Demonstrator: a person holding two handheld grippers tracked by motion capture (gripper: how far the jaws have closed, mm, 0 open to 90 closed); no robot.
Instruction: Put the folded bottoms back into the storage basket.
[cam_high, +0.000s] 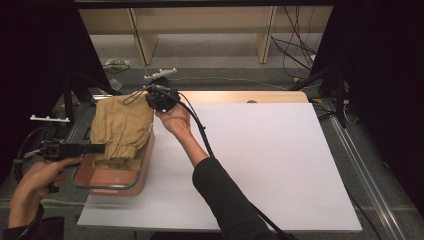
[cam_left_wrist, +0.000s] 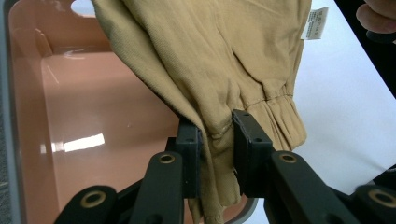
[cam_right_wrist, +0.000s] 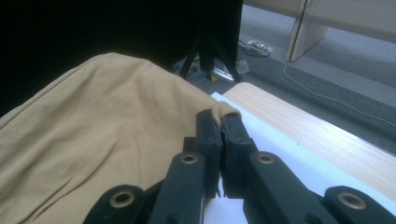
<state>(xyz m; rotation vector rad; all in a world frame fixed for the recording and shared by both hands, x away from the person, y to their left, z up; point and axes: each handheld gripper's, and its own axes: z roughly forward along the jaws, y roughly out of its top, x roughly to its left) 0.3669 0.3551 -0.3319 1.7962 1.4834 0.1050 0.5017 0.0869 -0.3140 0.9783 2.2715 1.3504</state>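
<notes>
black fingers of the left gripper (cam_left_wrist: 215, 140) are clamped on a bunched cuffed hem of the tan cotton garment (cam_high: 122, 125), right gripper (cam_right_wrist: 219, 126) fingers pinched on its far edge, so it hangs stretched betw. both over the salmon-pink plastic basket (cam_high: 145, 170) at the white bench (cam_high: 260, 160) edge. risk, imo: the thin far pinch slips or cloth snags the basket's grey handle (cam_high: 107, 187) and drags it off the edge. garment type and basket contents hidden.

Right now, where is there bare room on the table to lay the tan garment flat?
The white board is free right of the person's right forearm, out to its far and right edges. The left is crowded: pink tub, tan garment held over it by left tool and right tool.
</notes>
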